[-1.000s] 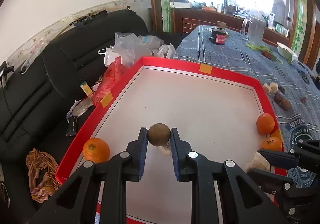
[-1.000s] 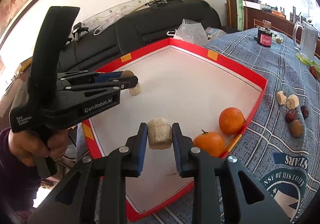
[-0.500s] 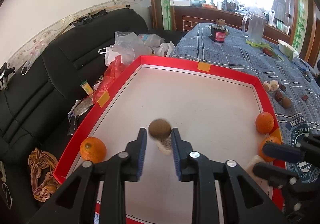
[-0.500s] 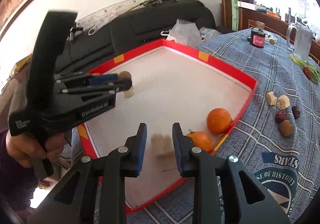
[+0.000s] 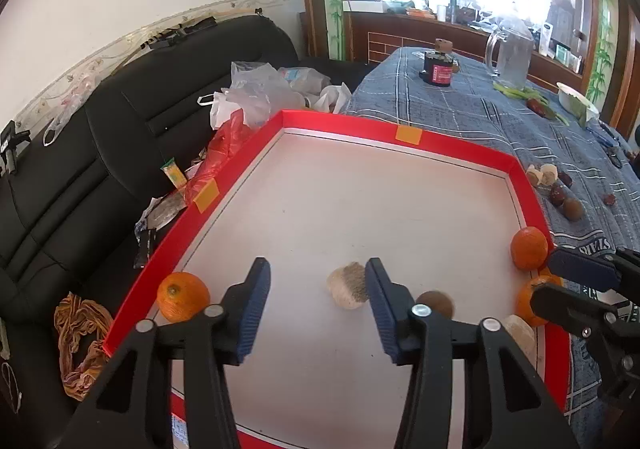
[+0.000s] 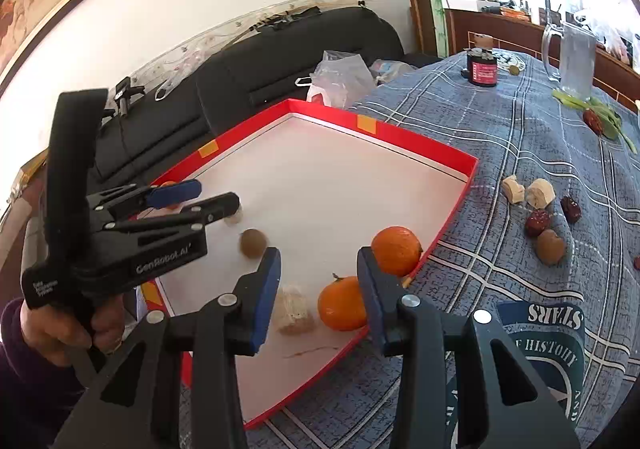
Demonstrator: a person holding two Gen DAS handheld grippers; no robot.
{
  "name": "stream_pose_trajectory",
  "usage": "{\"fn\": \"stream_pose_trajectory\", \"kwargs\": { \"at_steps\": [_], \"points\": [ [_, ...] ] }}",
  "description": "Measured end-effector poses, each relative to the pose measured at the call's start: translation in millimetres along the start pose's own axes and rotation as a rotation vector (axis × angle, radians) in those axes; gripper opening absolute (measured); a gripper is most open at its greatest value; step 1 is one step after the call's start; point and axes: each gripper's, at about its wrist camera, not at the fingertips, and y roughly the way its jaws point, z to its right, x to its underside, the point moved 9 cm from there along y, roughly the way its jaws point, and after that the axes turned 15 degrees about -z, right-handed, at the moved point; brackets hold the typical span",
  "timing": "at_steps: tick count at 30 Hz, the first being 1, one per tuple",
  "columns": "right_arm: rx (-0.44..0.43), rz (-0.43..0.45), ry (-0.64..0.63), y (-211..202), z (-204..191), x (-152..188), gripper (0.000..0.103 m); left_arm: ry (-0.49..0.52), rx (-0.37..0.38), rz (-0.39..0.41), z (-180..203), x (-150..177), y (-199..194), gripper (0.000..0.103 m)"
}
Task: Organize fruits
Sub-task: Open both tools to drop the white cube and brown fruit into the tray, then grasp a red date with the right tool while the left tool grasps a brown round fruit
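A red-rimmed white tray [image 5: 408,137] [image 6: 416,145] lies on the blue checked tablecloth. My left gripper [image 5: 316,299] [image 6: 200,197] is open over the tray floor, with nothing between its fingers. A brown round fruit [image 5: 437,301] [image 6: 253,243], blurred, sits just right of its right finger, and a pale chunk [image 5: 347,285] lies ahead. My right gripper [image 6: 318,285] [image 5: 556,283] is open too, above another pale chunk [image 6: 294,311] and an orange [image 6: 342,303]. A second orange [image 6: 396,249] [image 5: 528,248] rests against the tray's right rim. A third orange [image 5: 183,296] sits in the near left corner.
Loose on the cloth right of the tray are two pale chunks [image 6: 528,191], dark red dates [image 6: 538,221] and a brown fruit [image 6: 551,245]. Farther back stand a glass jug [image 6: 574,55] and a dark jar [image 6: 482,69]. A black sofa [image 5: 80,153] with plastic bags borders the tray's left side.
Both grippers have opened. The left let go of the brown fruit, which rolled right on the tray floor. The right released its pale chunk, now lying beside the orange.
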Motion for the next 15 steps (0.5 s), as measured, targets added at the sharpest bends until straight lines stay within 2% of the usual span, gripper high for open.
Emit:
{"fn": "stream_pose_trajectory", "kwargs": {
  "at_steps": [7, 13, 15],
  "points": [
    [-0.009, 0.01, 0.027, -3, 7, -1, 0.049, 0.025, 0.007, -0.003, 8, 2, -3, 0.052],
    [-0.051, 0.021, 0.126, -23, 34, -6, 0.049, 0.067, 0.017, 0.055, 22, -7, -30, 0.054],
    [-0.031, 0.039, 0.153, -39, 51, -9, 0.049, 0.101, 0.025, 0.077, 33, -11, -40, 0.055]
  ]
}}
